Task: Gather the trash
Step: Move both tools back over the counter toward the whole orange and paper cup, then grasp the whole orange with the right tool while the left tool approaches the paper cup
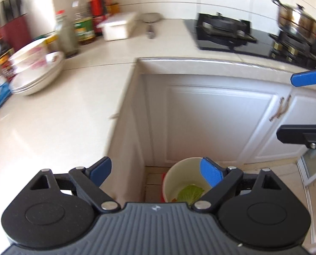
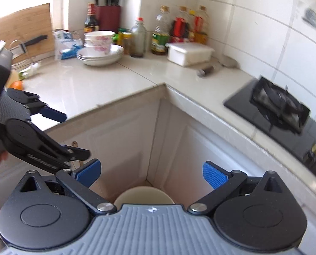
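Both tools are released and carry nothing: the left tool (image 1: pixel 155 173) shows its blue pads spread wide over the bin (image 1: pixel 186 182), and the right tool (image 2: pixel 151 173) is spread just as wide, also above the bin (image 2: pixel 144 195).

The bin stands on the floor in the inner corner of the cabinets, below the surface (image 1: pixel 57 110). A green leaf (image 1: pixel 190 193) lies flat at its bottom, with a small orange scrap just beside it.

What is left to collect seems to lie at the far left of the surface in the right wrist view: a pale, greenish clump (image 2: pixel 30 70) and an orange piece (image 2: pixel 16 85). They are small and partly cut off by the left tool, so I cannot tell whether they are trash or food.

If they are vegetable scraps, they should be light, soft and limp, perhaps damp and slippery. I would pinch such a scrap across its thickest bunched part, pads low against the surface, since a thin edge would likely tear or slide out. The orange piece looks firmer and rounder; it should be taken across its middle.
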